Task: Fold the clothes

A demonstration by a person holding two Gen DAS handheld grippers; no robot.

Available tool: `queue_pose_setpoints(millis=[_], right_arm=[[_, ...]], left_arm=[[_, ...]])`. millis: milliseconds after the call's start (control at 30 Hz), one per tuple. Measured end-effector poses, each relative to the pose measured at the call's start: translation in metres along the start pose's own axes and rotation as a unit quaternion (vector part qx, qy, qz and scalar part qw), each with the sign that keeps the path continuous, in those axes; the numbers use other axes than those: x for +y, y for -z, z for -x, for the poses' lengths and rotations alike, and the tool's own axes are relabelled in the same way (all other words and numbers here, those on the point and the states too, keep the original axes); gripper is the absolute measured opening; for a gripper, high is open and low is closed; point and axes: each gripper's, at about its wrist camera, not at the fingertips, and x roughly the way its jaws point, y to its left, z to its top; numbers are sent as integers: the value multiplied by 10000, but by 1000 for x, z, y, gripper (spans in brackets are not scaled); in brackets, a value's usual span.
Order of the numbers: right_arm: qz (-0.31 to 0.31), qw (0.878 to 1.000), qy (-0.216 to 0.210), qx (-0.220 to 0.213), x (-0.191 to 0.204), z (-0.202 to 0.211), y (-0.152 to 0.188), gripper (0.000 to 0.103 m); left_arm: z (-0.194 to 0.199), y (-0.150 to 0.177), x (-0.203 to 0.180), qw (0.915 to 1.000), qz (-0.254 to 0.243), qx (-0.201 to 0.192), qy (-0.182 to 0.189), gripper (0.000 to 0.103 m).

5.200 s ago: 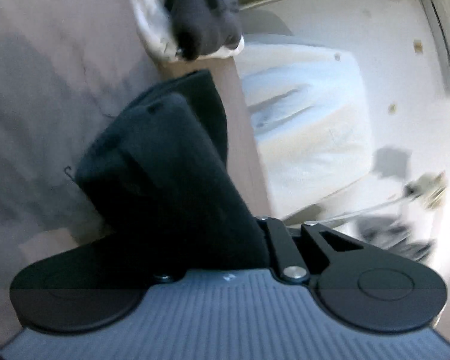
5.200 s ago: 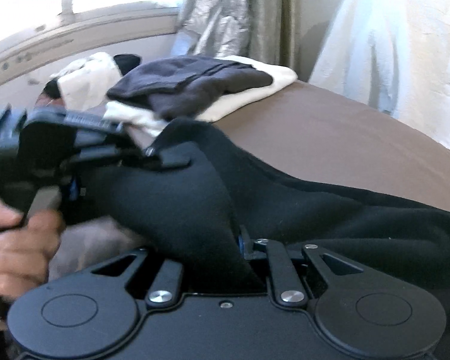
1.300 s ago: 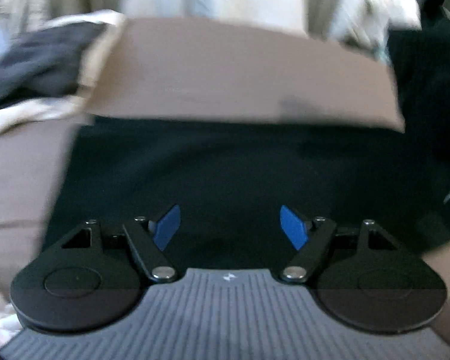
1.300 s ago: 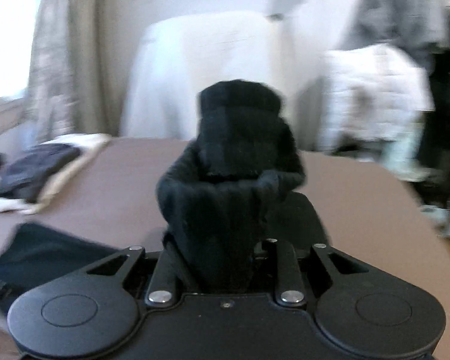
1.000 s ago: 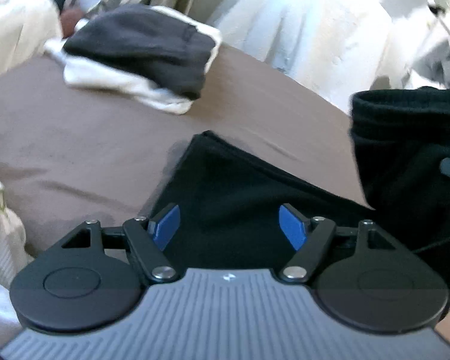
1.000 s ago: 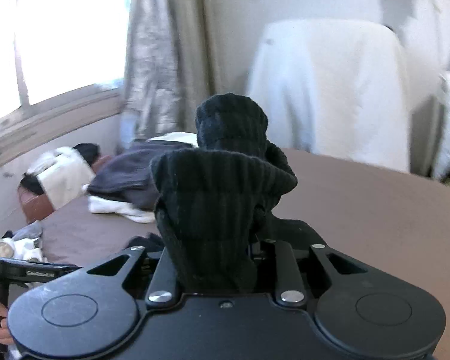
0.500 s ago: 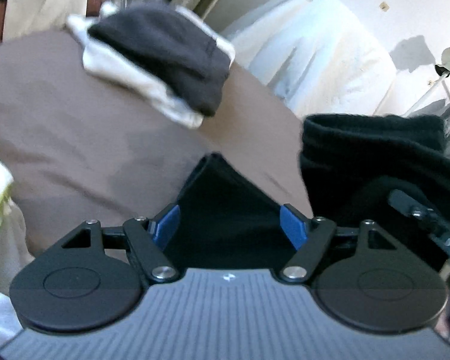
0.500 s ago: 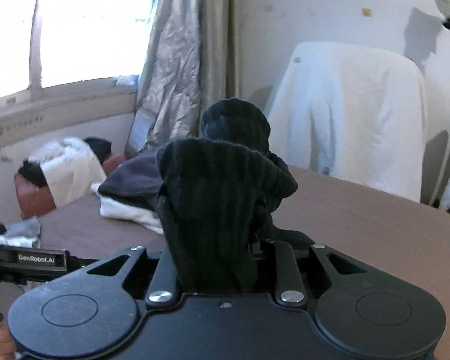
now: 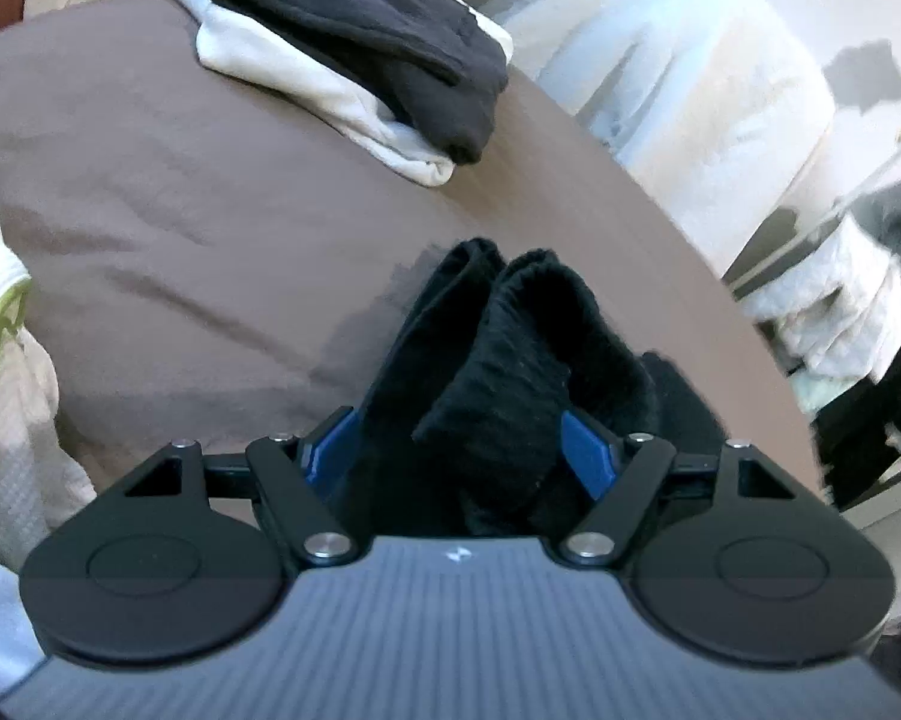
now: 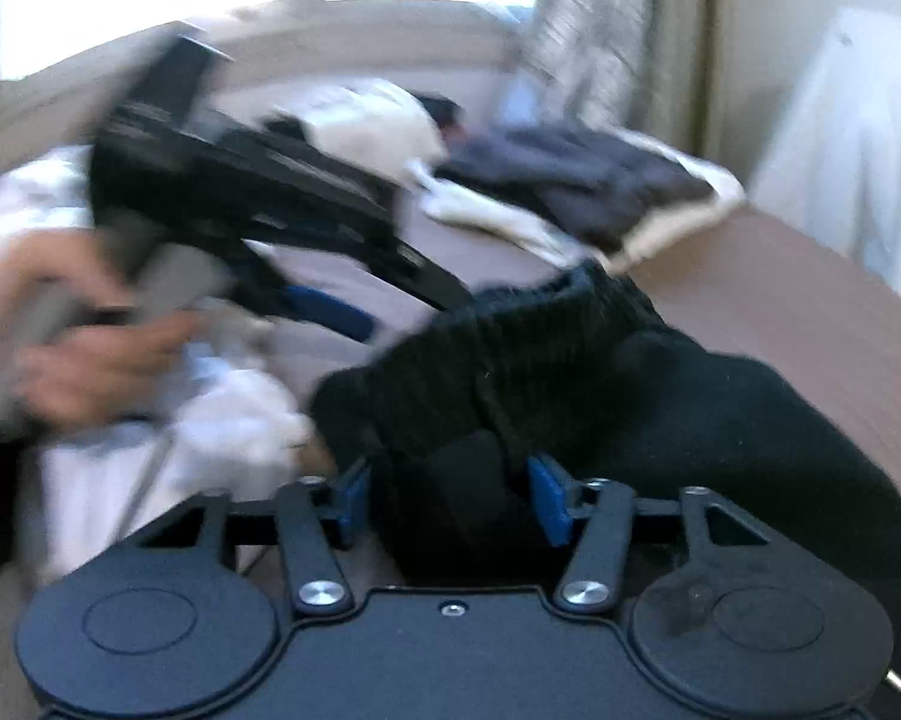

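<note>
A black knit garment (image 9: 498, 372) lies bunched on the brown bed cover (image 9: 168, 222). In the left wrist view its folded edge stands between the blue pads of my left gripper (image 9: 459, 450), whose jaws are wide apart around it. In the right wrist view the same garment (image 10: 660, 396) spreads to the right, and a thick fold sits between the blue pads of my right gripper (image 10: 450, 492), jaws parted. My left gripper also shows there (image 10: 354, 306), held by a hand, its tip at the garment's ribbed edge.
A folded pile, dark grey on white (image 9: 366, 42), lies at the far side of the bed; it also shows in the right wrist view (image 10: 576, 186). A white-draped chair (image 9: 678, 96) stands behind. White laundry (image 9: 0, 372) lies at the left edge.
My right gripper has opened and lowered the black fabric to the bed. My left gripper has moved in so that the fabric's edge now sits between its open pads.
</note>
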Motion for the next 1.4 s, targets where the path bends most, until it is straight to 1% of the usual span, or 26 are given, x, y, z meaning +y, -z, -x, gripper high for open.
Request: queue_pose_setpoints(millis=[33, 100, 167, 267, 333, 467, 567, 667, 733, 800, 833, 867, 900, 967, 1000, 1067, 1100, 1133, 1167, 1200, 1233, 1267, 1300, 1333, 1367, 1400], right_arm=[[-76, 9998, -180, -84, -3, 13, 4, 64], [-493, 9977, -409, -201, -15, 34, 12, 64], [-1026, 9939, -310, -267, -35, 51, 23, 64], [-1635, 9861, 154, -239, -68, 65, 40, 64], [-1947, 9791, 516, -275, -88, 76, 52, 64], [-2441, 9625, 1145, -307, -119, 94, 74, 64], [-2776, 9471, 1585, -299, -139, 102, 86, 64], [-3197, 9256, 2020, -182, -158, 109, 100, 64], [-3410, 9140, 2196, -121, -170, 112, 109, 64], [-3540, 9052, 2351, -75, -180, 116, 115, 64], [-3561, 9024, 2427, -62, -184, 119, 116, 64], [-3561, 9004, 2500, -41, -188, 122, 116, 64], [-3538, 8997, 2557, -13, -192, 124, 115, 64], [-3317, 9079, 2561, 116, -203, 123, 104, 64], [-3187, 9133, 2527, 196, -209, 121, 97, 64], [-2957, 9237, 2418, 302, -224, 117, 84, 70], [-2884, 9261, 2409, 332, -233, 114, 80, 74], [-2868, 9250, 2464, 370, -241, 109, 78, 85], [-2905, 9202, 2590, 413, -250, 103, 78, 94], [-2940, 9129, 2790, 482, -259, 95, 81, 95], [-2922, 9049, 3032, 617, -266, 87, 87, 95], [-2950, 9007, 3115, 689, -271, 80, 93, 95], [-3076, 9011, 2990, 632, -276, 76, 101, 94], [-3201, 9013, 2863, 574, -280, 73, 108, 86], [-3325, 9011, 2735, 515, -284, 70, 116, 72], [-3398, 9005, 2683, 411, -286, 70, 120, 66]], left_arm=[[-1, 1, -3, 9999, -93, 11, -85, 74], [0, 5, -9, 9997, -208, 2, -153, 74], [4, 8, -15, 9995, -281, -47, -106, 74], [15, 12, -26, 9984, -492, -291, -56, 74], [20, 14, -37, 9954, -815, -505, -84, 74], [18, 19, -54, 9898, -1240, -695, -3, 74], [20, 18, -57, 9901, -1204, -719, -10, 74], [33, 12, -60, 9922, -1048, -611, -297, 74], [44, 12, -67, 9865, -1330, -834, -459, 74], [49, 9, -74, 9790, -1578, -1042, -756, 74], [48, 6, -77, 9779, -1633, -1079, -738, 74], [45, 2, -78, 9789, -1640, -1040, -634, 74], [38, -4, -79, 9835, -1554, -853, -364, 74], [24, -18, -82, 9893, -1372, -469, 135, 74], [14, -24, -84, 9911, -1280, -282, 233, 74], [-7, -34, -90, 9927, -1193, -13, 185, 74], [-22, -38, -93, 9915, -1301, 87, -8, 74], [-37, -41, -97, 9897, -1408, 188, -201, 74], [-51, -43, -99, 9870, -1525, 285, -417, 70], [-65, -43, -99, 9835, -1648, 361, -648, 59], [-76, -41, -97, 9808, -1742, 378, -788, 53], [-83, -37, -94, 9789, -1817, 342, -870, 33], [-86, -34, -92, 9768, -1905, 287, -929, 32], [-84, -30, -94, 9747, -2019, 194, -944, 29], [-80, -26, -97, 9707, -2190, 59, -985, 22], [-70, -21, -104, 9637, -2441, -184, -1070, 17]])
